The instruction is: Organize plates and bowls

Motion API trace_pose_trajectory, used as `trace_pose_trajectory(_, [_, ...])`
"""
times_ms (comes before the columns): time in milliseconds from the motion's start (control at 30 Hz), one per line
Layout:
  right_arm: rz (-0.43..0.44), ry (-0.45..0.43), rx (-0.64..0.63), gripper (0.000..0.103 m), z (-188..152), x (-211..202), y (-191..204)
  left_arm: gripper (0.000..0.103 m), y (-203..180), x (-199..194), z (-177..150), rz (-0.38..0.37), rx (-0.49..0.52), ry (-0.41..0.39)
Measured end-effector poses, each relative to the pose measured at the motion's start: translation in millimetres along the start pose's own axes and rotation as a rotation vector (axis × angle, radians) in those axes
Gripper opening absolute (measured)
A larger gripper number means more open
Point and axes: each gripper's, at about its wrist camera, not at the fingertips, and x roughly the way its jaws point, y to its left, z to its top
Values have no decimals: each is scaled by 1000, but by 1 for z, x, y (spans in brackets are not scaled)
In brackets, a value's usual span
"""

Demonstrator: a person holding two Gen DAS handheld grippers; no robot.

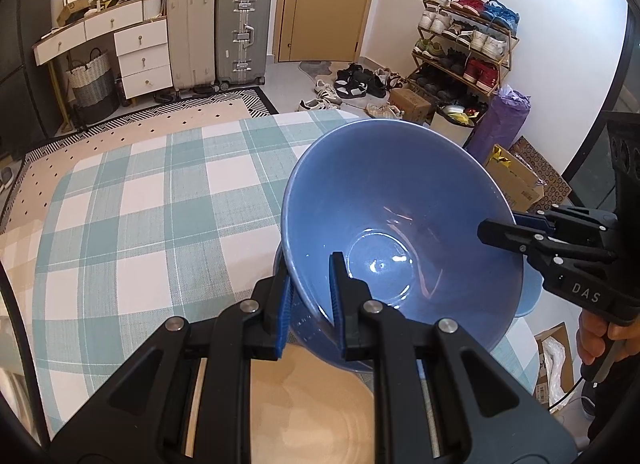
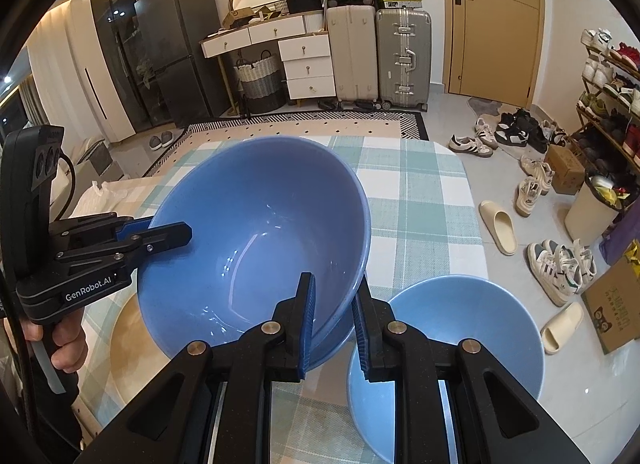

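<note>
A large blue bowl (image 1: 400,192) (image 2: 260,204) hangs tilted over the checked tablecloth (image 1: 140,204), held by its rim from two sides. My left gripper (image 1: 310,264) (image 2: 168,230) is shut on the rim, one finger inside the bowl and one outside. My right gripper (image 2: 334,284) (image 1: 496,230) is shut on the opposite rim in the same way. A smaller light-blue bowl (image 2: 444,344) (image 1: 528,296) sits on the table just below and to the right of the held bowl. A beige round plate (image 1: 312,404) (image 2: 124,336) lies under the near side.
The table's right edge (image 2: 468,192) drops to a floor strewn with shoes and slippers (image 2: 496,228). A shoe rack (image 1: 464,44), cardboard boxes (image 1: 516,180) and a bin stand to the right. Suitcases (image 1: 240,36) and white drawers line the far wall.
</note>
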Motion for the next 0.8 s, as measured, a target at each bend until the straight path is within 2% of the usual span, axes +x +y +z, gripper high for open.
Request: trace_pose_trajectory(800, [-16,64,-37,19,-21,42,7,13,18,50,-26,48,-5,55])
